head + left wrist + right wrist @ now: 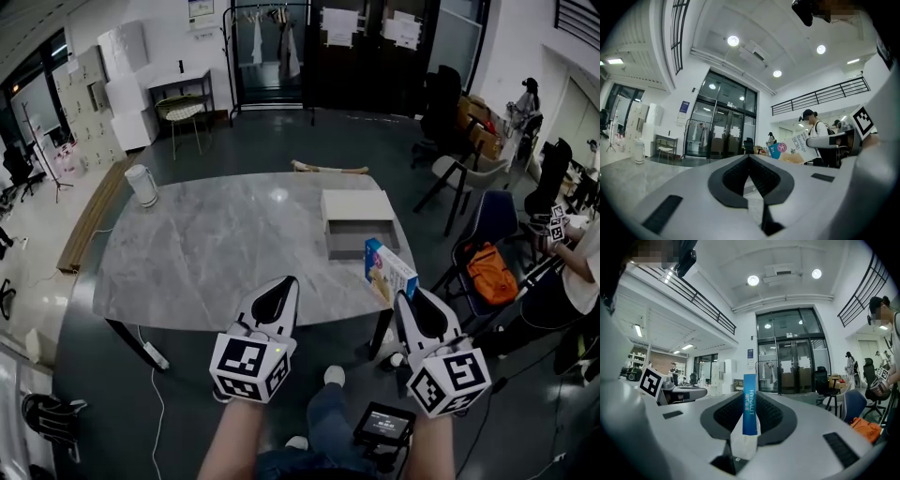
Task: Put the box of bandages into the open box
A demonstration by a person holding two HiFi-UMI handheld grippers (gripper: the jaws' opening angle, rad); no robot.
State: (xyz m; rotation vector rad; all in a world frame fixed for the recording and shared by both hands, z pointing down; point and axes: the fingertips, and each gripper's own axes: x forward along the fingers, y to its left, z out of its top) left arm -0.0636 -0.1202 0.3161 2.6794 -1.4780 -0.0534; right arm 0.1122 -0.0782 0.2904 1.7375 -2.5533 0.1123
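The box of bandages [390, 270], blue and white with an orange corner, hangs tilted over the table's near right edge. My right gripper [404, 298] is shut on its lower end. In the right gripper view the box [749, 404] stands edge-on between the jaws, its blue spine facing the camera. The open box [357, 238], a shallow beige tray with its lid [355, 204] lying behind it, sits on the grey marble table [216, 253] just beyond the bandages. My left gripper [285, 285] hovers at the near table edge, shut and holding nothing. From the left gripper view the bandage box [790, 147] shows at the right.
A white cylinder [142, 185] stands at the table's far left corner. A wooden strip [328, 169] lies by the far edge. Chairs and an orange bag [490, 272] crowd the right side, where a person [574, 262] sits. A small screen device [384, 424] rests near my knee.
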